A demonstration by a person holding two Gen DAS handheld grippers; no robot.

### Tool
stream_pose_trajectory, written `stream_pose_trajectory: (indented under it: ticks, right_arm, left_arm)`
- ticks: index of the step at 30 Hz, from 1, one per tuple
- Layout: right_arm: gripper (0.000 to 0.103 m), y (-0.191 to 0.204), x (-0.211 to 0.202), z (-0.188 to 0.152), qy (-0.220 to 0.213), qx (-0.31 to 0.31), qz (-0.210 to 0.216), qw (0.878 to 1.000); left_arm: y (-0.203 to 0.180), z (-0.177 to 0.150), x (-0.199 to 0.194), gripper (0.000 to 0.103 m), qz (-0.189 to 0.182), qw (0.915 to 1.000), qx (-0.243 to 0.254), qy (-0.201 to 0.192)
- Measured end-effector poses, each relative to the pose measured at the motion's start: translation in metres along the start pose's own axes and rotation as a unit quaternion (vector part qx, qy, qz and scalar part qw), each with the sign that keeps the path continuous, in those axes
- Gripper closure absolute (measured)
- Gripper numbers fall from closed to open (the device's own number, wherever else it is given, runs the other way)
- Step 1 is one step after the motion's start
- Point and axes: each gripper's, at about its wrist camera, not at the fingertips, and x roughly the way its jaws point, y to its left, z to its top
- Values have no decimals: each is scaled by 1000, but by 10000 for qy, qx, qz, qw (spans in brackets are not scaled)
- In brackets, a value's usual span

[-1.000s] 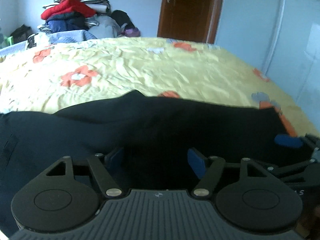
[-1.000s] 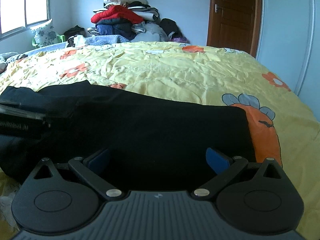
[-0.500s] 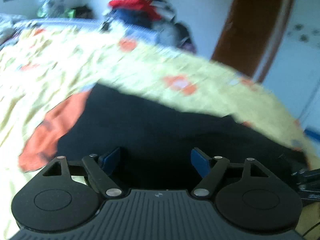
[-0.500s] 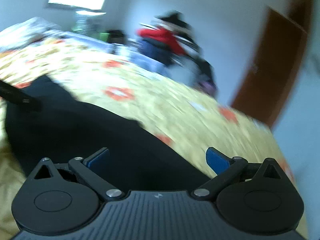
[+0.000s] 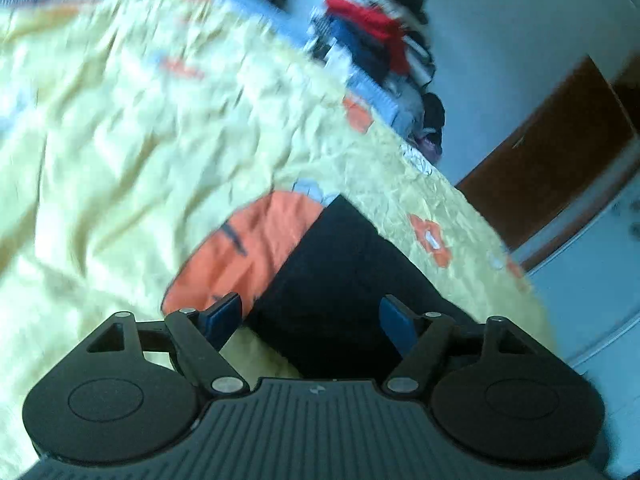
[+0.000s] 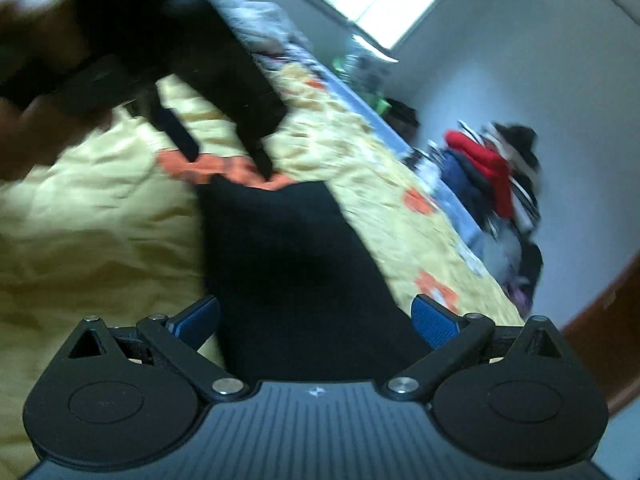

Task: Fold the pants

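- Yellow flowered bedspread (image 5: pixel 120 152) covers the bed; a clothes pile (image 6: pixel 492 168) sits by the far wall.
- Black pants (image 5: pixel 340 280) lie flat on it.
- Left gripper (image 5: pixel 310 318) and right gripper (image 6: pixel 316 320) are spread, empty, above the pants.

Pants on a bed, seen along both hand-held grippers.

The pants (image 5: pixel 340 280) lie flat on the bed (image 5: pixel 120 160), running forward from between the fingers of the left hand-held gripper (image 5: pixel 310 318) and of the right hand-held gripper (image 6: pixel 316 320). Neither gripper touches the cloth. In the right wrist view the left hand-held gripper hangs ahead and to the left, over the far end of the pants. A pile of clothes (image 6: pixel 492 168) sits beyond the bed's far edge, a window (image 6: pixel 376 4) behind it, a door (image 5: pixel 548 152) to the right.
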Motion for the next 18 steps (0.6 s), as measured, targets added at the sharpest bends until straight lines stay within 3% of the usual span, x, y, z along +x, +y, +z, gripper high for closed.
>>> stream_pose_trajectory:
  ticks: [2, 5, 9, 11, 13, 14, 16, 17, 18]
  right_arm:
    - [1, 13, 8, 3, 35, -211, 50, 9998]
    - [1, 34, 21, 2, 170, -800, -380, 9959]
    - [0, 41, 30, 8, 147, -941, -817, 9921]
    - [0, 42, 36, 10, 59, -1046, -1064, 9888]
    - [4, 42, 39, 12, -42, -1107, -1021, 9886]
    - [9, 43, 40, 13, -95, -1171, -940, 9886]
    - [44, 46, 42, 13, -135, -1364, -694, 9881]
    - [53, 50, 45, 12, -121, -1518, -551, 9868]
    - [68, 55, 48, 12, -83, -1668, -448, 9849]
  left_arm:
    - [8, 1, 4, 26, -228, 9989, -309, 261]
    - [12, -4, 10, 25, -549, 9951, -558, 598]
    - [15, -12, 29, 21, -909, 9870, -831, 1036]
    - [17, -15, 34, 17, -1072, 9835, -994, 1062]
    - [16, -15, 39, 9, -1196, 9807, -1126, 1061]
    - [15, -15, 41, 8, -1245, 9790, -1197, 1086]
    - [15, -13, 45, 7, -1336, 9753, -1340, 1140]
    - [15, -13, 46, 7, -1390, 9736, -1393, 1160]
    - [16, -12, 48, 7, -1431, 9724, -1422, 1171]
